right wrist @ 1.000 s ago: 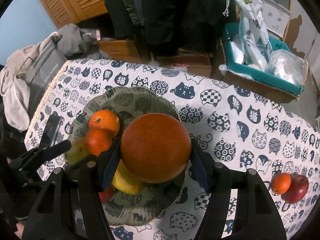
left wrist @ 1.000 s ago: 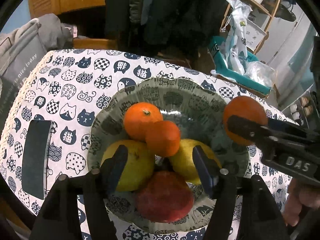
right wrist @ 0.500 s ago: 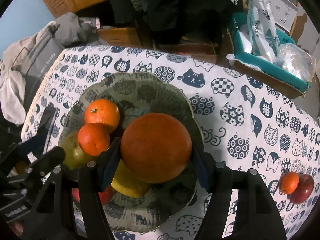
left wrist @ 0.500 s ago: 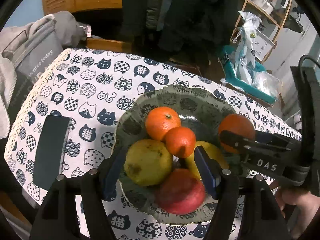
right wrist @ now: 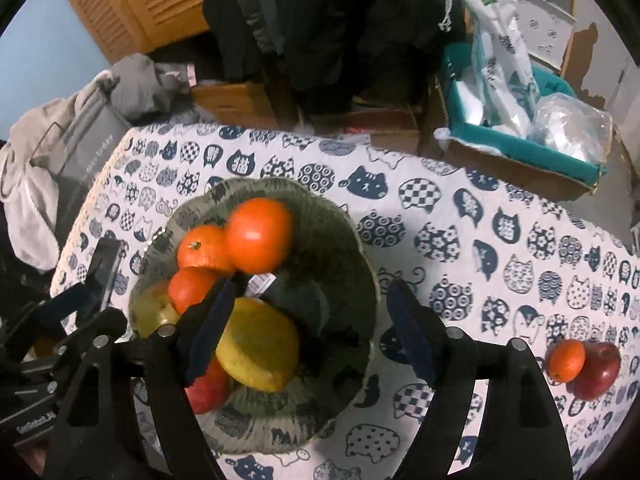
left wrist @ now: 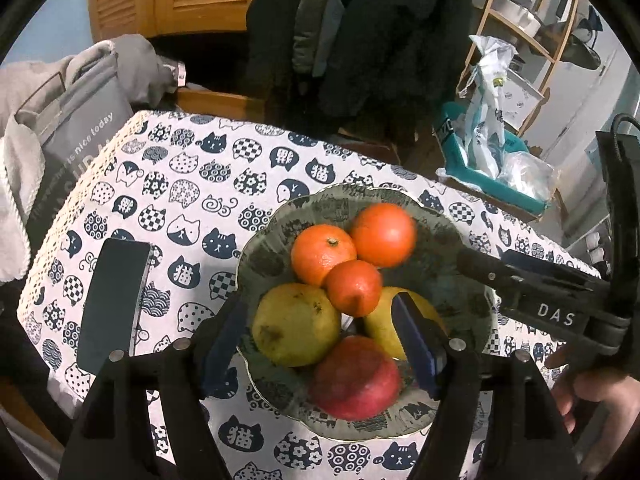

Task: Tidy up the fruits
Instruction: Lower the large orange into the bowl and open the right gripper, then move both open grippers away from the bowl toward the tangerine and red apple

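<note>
A: So, your right gripper has its jaws spread wide with nothing between them, hanging over the near side of the scalloped grey-green patterned dish. The large round orange sits at the dish's far side, leaning on the stemmed mandarin.

B: Why would it rest there and not in the middle?

A: The middle and near side are taken. Your left wrist view shows a mottled yellow-green pear, a second yellow fruit partly hidden, a red apple and a small mandarin perched on top. The back was the only free pocket, I'd judge, and the neighbouring fruit keeps the orange from rolling.

B: And your left gripper?

A: Its jaws are also parted and empty, framing the pear and the apple from above without touching them, as far as I can tell. It looks parked, leaving room for the other hand.

B: What's left for you?

A: A small loose mandarin and a dark red apple lie touching each other on the cat-print worktop, well apart from the dish on your right. I'd expect you to fetch those next; the dish is crowded, so they may roll.
</note>
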